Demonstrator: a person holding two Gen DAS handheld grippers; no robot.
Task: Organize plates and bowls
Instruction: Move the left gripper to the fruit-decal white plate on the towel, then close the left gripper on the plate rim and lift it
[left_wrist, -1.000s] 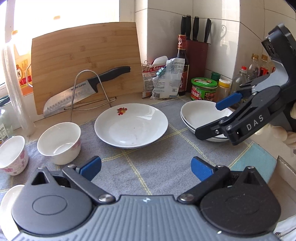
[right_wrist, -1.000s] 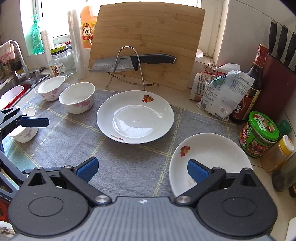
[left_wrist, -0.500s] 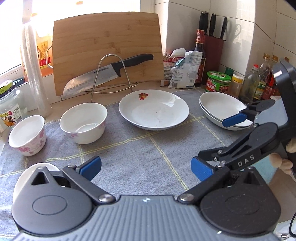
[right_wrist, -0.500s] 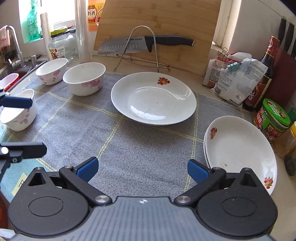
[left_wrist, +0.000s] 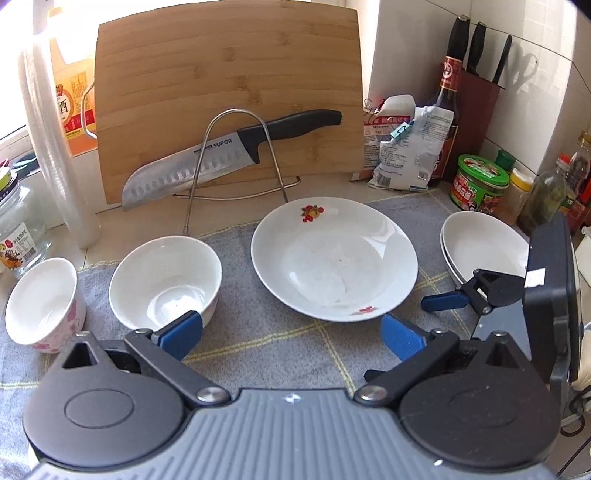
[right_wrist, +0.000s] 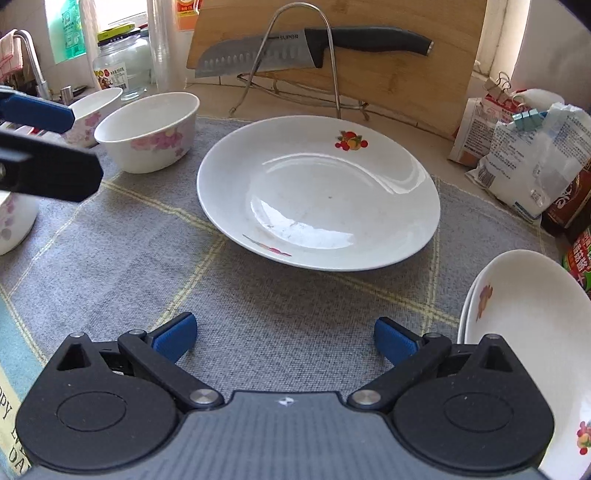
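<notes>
A white plate with a fruit print (left_wrist: 334, 262) (right_wrist: 317, 195) lies mid-mat on the grey cloth (right_wrist: 280, 306). Two like plates are stacked at the right (left_wrist: 480, 247) (right_wrist: 524, 314). A floral white bowl (left_wrist: 166, 280) (right_wrist: 147, 133) stands left of the plate, with a second bowl (left_wrist: 42, 302) (right_wrist: 96, 107) further left and a third (right_wrist: 11, 221) at the left edge. My left gripper (left_wrist: 291, 334) is open, empty, low over the cloth between bowl and plate. My right gripper (right_wrist: 285, 339) is open and empty, just short of the middle plate's near rim.
A bamboo cutting board (left_wrist: 229, 92) leans on the wall behind a wire rack holding a knife (left_wrist: 221, 155). Food bags (left_wrist: 410, 147), a dark bottle (left_wrist: 447, 110), a green-lidded jar (left_wrist: 480, 184) and a knife block (left_wrist: 480, 107) crowd the back right. A glass jar (right_wrist: 122, 66) and tap (right_wrist: 33, 62) stand at the left.
Both grippers have come lower and closer to the middle plate. The right gripper has swung left, away from the stacked plates. Both stayed open and empty.
</notes>
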